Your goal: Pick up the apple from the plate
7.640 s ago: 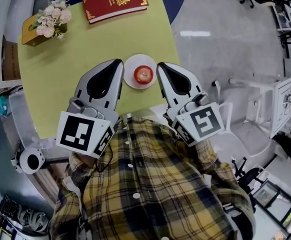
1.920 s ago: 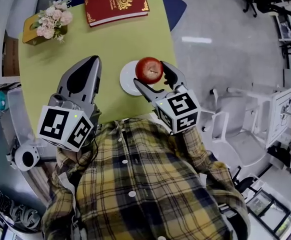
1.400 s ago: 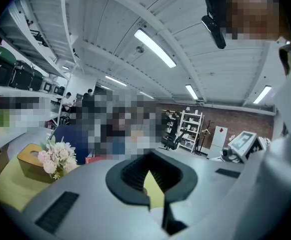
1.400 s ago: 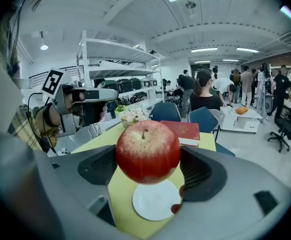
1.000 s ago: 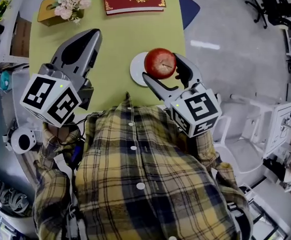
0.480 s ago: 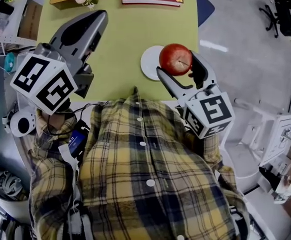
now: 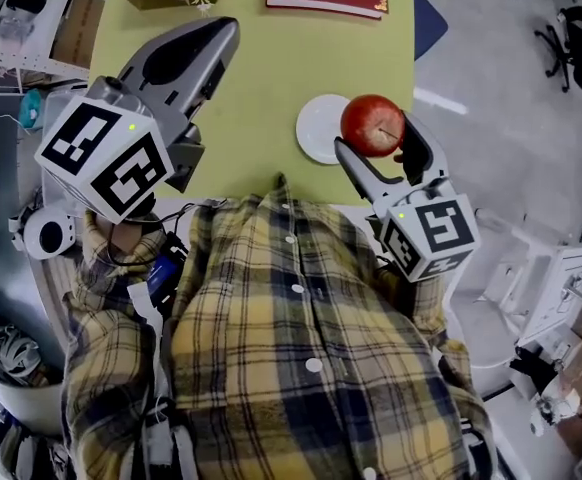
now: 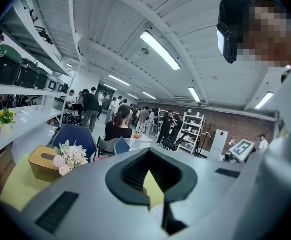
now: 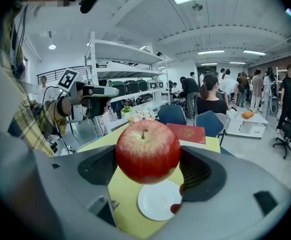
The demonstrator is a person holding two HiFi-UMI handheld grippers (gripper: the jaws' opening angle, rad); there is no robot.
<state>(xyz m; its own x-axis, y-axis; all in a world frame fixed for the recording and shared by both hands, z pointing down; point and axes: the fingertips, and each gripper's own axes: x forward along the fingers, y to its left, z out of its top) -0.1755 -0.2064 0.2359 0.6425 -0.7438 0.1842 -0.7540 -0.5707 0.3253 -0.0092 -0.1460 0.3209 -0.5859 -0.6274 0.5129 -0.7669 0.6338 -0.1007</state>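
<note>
Right gripper view shows the right tongs [image 9: 150, 170] clenched on the apple [image 9: 147, 151], one pad at each flank of the fruit and the stem upward. The apple is held in the air, clear of the plate [image 9: 158, 200], which lies below and just beyond the tips on the yellow table [image 9: 119, 184]. The lift is judged to be done; only a steady hold is required. Clamping pressure should be held constant, since the skin is smooth and round and slip is likely if the pads are eased. A level attitude is advised, without sudden swing. The left tongs [image 7: 219, 34] are closed on nothing and are held well to the left, above the table. Farther beyond the tips, a red book [image 9: 188, 133] and flowers [image 9: 140, 115] are seen at the table's far edge.
</note>
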